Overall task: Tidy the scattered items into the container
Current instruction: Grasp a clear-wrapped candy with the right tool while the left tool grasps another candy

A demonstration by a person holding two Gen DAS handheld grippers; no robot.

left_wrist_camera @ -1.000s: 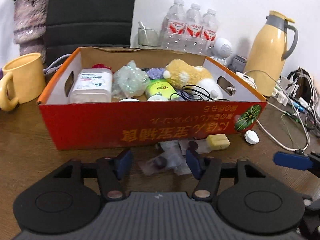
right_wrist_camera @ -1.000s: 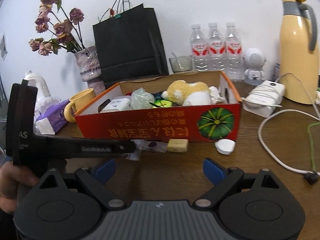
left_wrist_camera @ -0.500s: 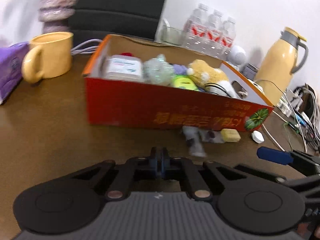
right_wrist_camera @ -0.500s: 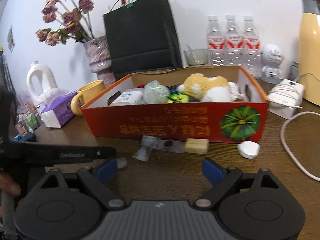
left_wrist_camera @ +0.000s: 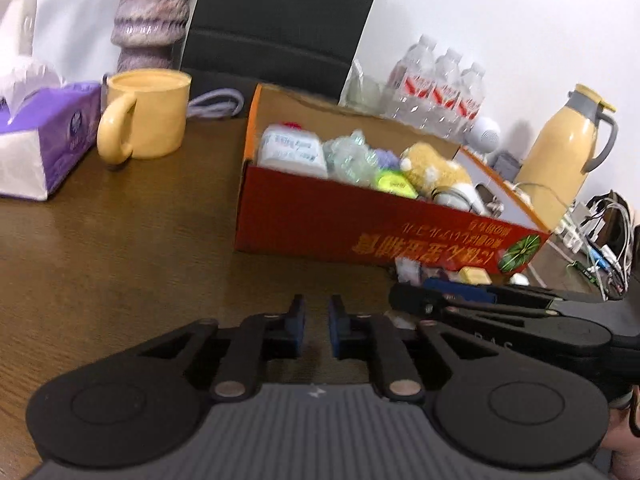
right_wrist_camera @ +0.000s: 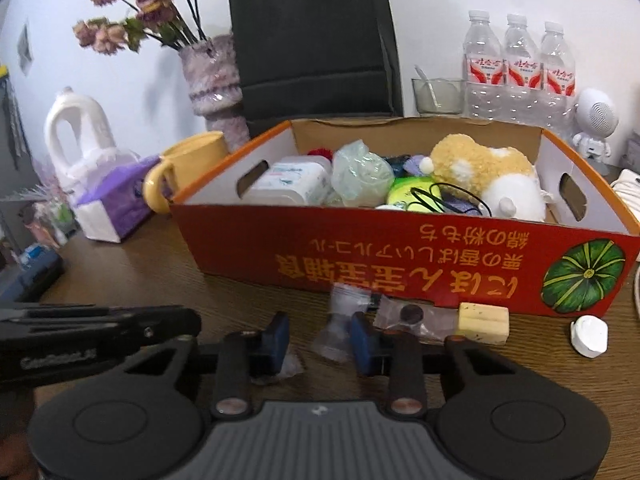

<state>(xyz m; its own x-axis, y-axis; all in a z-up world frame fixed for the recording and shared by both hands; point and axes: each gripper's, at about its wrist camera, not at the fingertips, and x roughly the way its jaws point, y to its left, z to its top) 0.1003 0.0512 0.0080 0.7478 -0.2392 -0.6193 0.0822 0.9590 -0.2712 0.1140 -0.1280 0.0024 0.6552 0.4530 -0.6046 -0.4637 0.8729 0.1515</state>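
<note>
A glossy red cardboard box point(right_wrist_camera: 400, 248), printed with a green pumpkin, holds a fuzzy plush toy point(right_wrist_camera: 480, 164) and a crinkled plastic bag. The right gripper point(right_wrist_camera: 318, 338) is closing around a clear plastic packet point(right_wrist_camera: 340, 320) lying just in front of the box beside a pale yellow block point(right_wrist_camera: 483, 322). Only the left wrist view shows the yellow thermos point(left_wrist_camera: 564, 160); there the left gripper point(left_wrist_camera: 316, 330) is opening slightly, empty, over the wood-grain table point(left_wrist_camera: 120, 248).

- The clear plastic packet point(right_wrist_camera: 338, 332) between the right hand-held gripper point(right_wrist_camera: 319, 338) pads was smeared; couldn't tell what was in it or if the pads touched it.
- From the left wrist, the right gripper's arm covered most of the clutter under the red box point(left_wrist_camera: 360, 224).
- Black bag point(right_wrist_camera: 312, 40) got cut off at the top.
- Cable tangle point(left_wrist_camera: 604, 240) was too small to sort out.
</note>
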